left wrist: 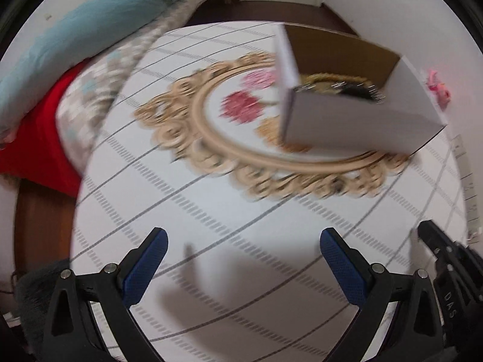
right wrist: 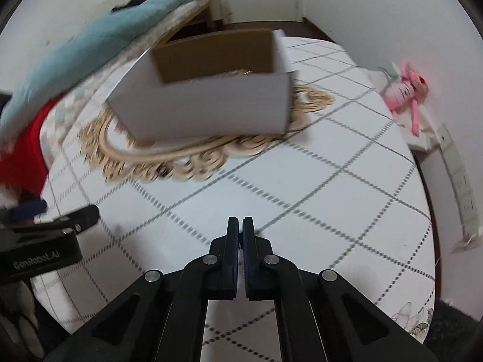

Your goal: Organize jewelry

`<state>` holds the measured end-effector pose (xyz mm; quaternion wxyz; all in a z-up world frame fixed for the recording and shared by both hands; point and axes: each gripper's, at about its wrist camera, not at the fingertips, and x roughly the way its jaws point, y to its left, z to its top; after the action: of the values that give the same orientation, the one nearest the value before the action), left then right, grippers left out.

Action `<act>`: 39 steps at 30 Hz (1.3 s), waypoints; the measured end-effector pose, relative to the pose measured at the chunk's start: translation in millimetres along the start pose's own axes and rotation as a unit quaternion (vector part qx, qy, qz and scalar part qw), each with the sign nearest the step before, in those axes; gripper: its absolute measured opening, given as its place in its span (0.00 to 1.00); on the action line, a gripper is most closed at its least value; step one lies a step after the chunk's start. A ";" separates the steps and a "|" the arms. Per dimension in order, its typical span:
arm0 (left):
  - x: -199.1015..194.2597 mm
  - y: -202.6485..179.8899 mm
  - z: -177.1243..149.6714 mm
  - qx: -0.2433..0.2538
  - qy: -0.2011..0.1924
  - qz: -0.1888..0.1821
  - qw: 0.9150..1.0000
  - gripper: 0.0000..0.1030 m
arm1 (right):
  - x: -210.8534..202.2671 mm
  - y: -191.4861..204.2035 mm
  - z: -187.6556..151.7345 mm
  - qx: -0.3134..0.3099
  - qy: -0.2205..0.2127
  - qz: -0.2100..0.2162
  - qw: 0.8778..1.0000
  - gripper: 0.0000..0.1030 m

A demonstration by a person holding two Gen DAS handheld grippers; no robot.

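Observation:
A white cardboard box (left wrist: 356, 120) with a brown inside stands on a beige lace doily (left wrist: 211, 157) on the round table. Gold and dark jewelry (left wrist: 338, 86) lies inside the box. The box also shows in the right wrist view (right wrist: 208, 105); its contents are hidden there. My left gripper (left wrist: 243, 241) is open and empty above the tablecloth, well short of the box. My right gripper (right wrist: 240, 226) is shut, with a tiny item barely visible between the pads; I cannot tell what it is. It hovers over the table in front of the box.
The table (right wrist: 332, 181) has a white cloth with a grey grid. A bed with a blue pillow (left wrist: 90, 30) and red cover (left wrist: 39, 138) lies to the left. A pink plush toy (right wrist: 404, 87) sits by the wall at right, near wall sockets (right wrist: 462, 187).

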<state>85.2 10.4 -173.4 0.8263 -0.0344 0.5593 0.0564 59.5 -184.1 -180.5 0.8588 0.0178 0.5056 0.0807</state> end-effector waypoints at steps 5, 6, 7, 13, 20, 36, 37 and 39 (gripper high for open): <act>9.2 -32.1 16.0 0.028 -0.009 -0.026 0.999 0.90 | 0.7 -26.1 9.4 0.031 0.000 -0.010 0.999 0.02; 10.5 -36.9 17.6 0.033 -0.011 -0.027 0.999 0.86 | 1.0 -30.2 10.4 0.036 -0.001 -0.012 0.999 0.02; 11.4 -40.6 18.4 0.037 -0.012 -0.027 0.999 0.82 | 0.5 -32.6 10.9 0.039 -0.002 -0.014 0.999 0.02; 23.2 -56.7 20.4 0.070 -0.003 -0.028 0.997 0.36 | 1.4 -46.3 15.2 0.055 -0.005 -0.016 0.998 0.03; 19.8 -60.6 21.2 0.089 -0.018 -0.037 0.995 0.10 | 2.3 -52.1 16.7 0.064 -0.007 -0.017 0.998 0.03; -51.5 -58.6 24.9 0.090 -0.095 -0.074 0.989 0.09 | -38.3 -40.6 36.6 0.063 -0.054 0.008 0.997 0.03; -58.1 -58.0 26.3 0.089 -0.101 -0.077 0.988 0.09 | -43.4 -39.7 40.8 0.063 -0.061 0.012 0.996 0.03; -73.0 -57.6 33.1 0.088 -0.115 -0.081 0.986 0.10 | -52.1 -36.5 49.3 0.064 -0.074 0.023 0.995 0.02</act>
<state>96.4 -46.7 -93.6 0.8870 -0.0001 0.4583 -0.0568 82.2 -225.8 -115.5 0.8887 0.0901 0.4447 0.0665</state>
